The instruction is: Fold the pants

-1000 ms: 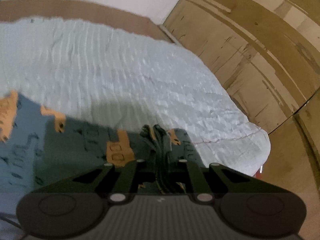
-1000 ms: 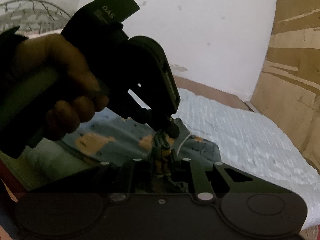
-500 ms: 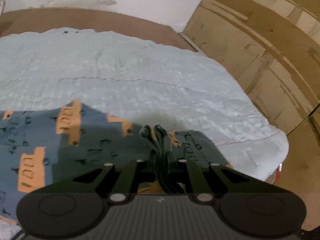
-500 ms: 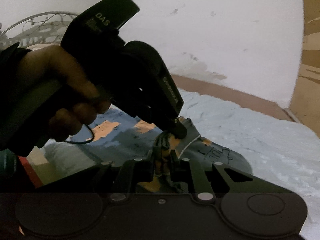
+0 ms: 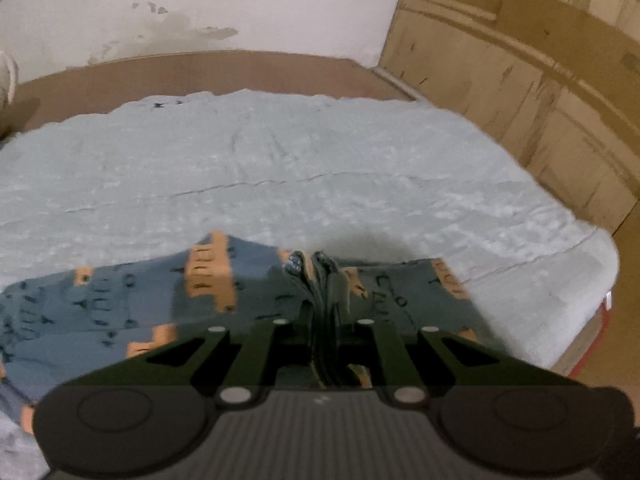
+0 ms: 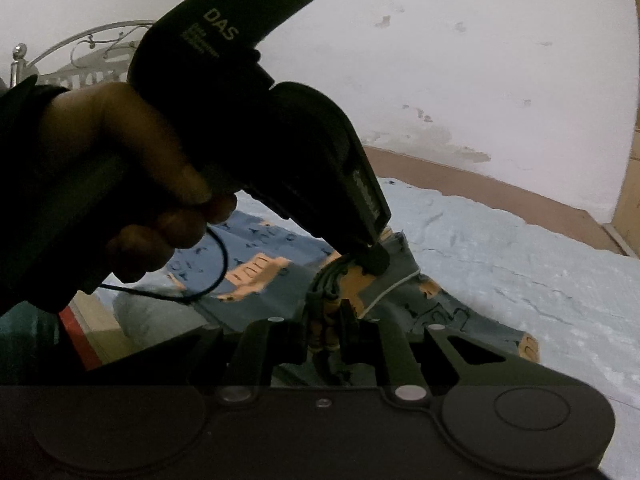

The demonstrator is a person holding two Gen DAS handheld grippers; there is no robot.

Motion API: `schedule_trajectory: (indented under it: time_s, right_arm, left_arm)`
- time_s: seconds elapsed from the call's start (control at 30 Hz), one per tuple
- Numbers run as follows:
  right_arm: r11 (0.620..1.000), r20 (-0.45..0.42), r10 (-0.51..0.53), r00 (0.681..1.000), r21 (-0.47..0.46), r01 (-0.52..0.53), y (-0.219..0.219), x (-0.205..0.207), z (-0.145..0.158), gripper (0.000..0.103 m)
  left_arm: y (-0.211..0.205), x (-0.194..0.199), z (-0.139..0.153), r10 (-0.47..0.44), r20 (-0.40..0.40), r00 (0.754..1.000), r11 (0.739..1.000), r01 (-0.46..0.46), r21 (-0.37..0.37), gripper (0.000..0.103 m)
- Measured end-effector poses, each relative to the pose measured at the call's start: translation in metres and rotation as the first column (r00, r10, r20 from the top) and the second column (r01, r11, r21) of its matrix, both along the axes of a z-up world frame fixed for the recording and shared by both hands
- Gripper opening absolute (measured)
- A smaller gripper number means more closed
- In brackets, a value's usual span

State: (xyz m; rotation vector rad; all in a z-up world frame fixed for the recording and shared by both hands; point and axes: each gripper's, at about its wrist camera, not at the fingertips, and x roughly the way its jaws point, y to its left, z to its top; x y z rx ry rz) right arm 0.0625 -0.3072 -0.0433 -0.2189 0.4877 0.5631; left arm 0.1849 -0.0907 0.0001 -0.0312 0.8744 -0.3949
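The pants [image 5: 120, 312] are grey-blue with orange patches and black marks, lying on a pale blue bed cover [image 5: 300, 168]. My left gripper [image 5: 322, 284] is shut on a bunched edge of the pants, lifted a little off the cover. My right gripper [image 6: 328, 312] is shut on the same bunched edge of the pants [image 6: 256, 268], right beside the left gripper's tip [image 6: 374, 262]. The left gripper body and the hand holding it [image 6: 140, 184] fill the left of the right wrist view and hide much of the cloth.
A brown bed frame [image 5: 200, 68] runs along a stained white wall [image 5: 200, 4]. Wooden panelling [image 5: 540, 80] stands on the right, close to the bed's edge. A metal headboard [image 6: 80, 52] shows at the far left. The cover's right edge [image 5: 592, 280] drops off.
Both grippers have carried the held edge of the pants further over the bed, and both views now tilt up to show more wall. More of the pants lies spread at the left.
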Motion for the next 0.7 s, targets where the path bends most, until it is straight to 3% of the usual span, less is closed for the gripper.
schedule_trajectory:
  time_s: [0.27, 0.37, 0.47, 0.5, 0.53, 0.57, 0.63, 0.7]
  right_arm:
    - [0.998, -0.067, 0.056, 0.996, 0.006, -0.056, 0.029, 0.012, -0.018, 0.015]
    - [0.998, -0.081, 0.064, 0.995, -0.008, -0.065, 0.037, 0.016, -0.022, 0.015]
    - [0.998, -0.094, 0.067, 0.993, -0.014, -0.069, 0.039, 0.018, -0.025, 0.018]
    - [0.997, -0.094, 0.070, 0.993, -0.007, -0.071, 0.037, 0.017, -0.023, 0.021]
    - [0.997, -0.089, 0.070, 0.994, -0.003, -0.071, 0.034, 0.016, -0.022, 0.027]
    - [0.998, -0.080, 0.066, 0.995, -0.002, -0.067, 0.031, 0.015, -0.019, 0.032]
    - [0.999, -0.056, 0.050, 0.997, -0.006, -0.050, 0.024, 0.011, -0.017, 0.055]
    - [1.000, -0.025, 0.027, 0.999, 0.006, -0.027, 0.010, 0.006, -0.011, 0.071]
  left_arm:
    - [0.017, 0.001, -0.020, 0.046, -0.018, 0.999, 0.994, -0.044, 0.103, 0.010]
    - [0.018, 0.005, -0.025, 0.053, -0.025, 0.998, 0.990, -0.049, 0.134, 0.015]
    - [0.020, 0.006, -0.027, 0.079, -0.018, 0.997, 0.983, -0.075, 0.166, 0.027]
    - [0.023, 0.006, -0.026, 0.089, -0.014, 0.996, 0.983, -0.086, 0.159, 0.045]
    - [0.026, 0.006, -0.023, 0.102, -0.007, 0.995, 0.984, -0.100, 0.146, 0.064]
    - [0.030, 0.004, -0.019, 0.117, 0.010, 0.993, 0.985, -0.117, 0.128, 0.070]
    - [0.037, 0.002, -0.010, 0.133, 0.036, 0.990, 0.986, -0.136, 0.100, 0.079]
    - [0.050, -0.002, 0.002, 0.169, 0.060, 0.984, 0.982, -0.173, 0.070, 0.087]
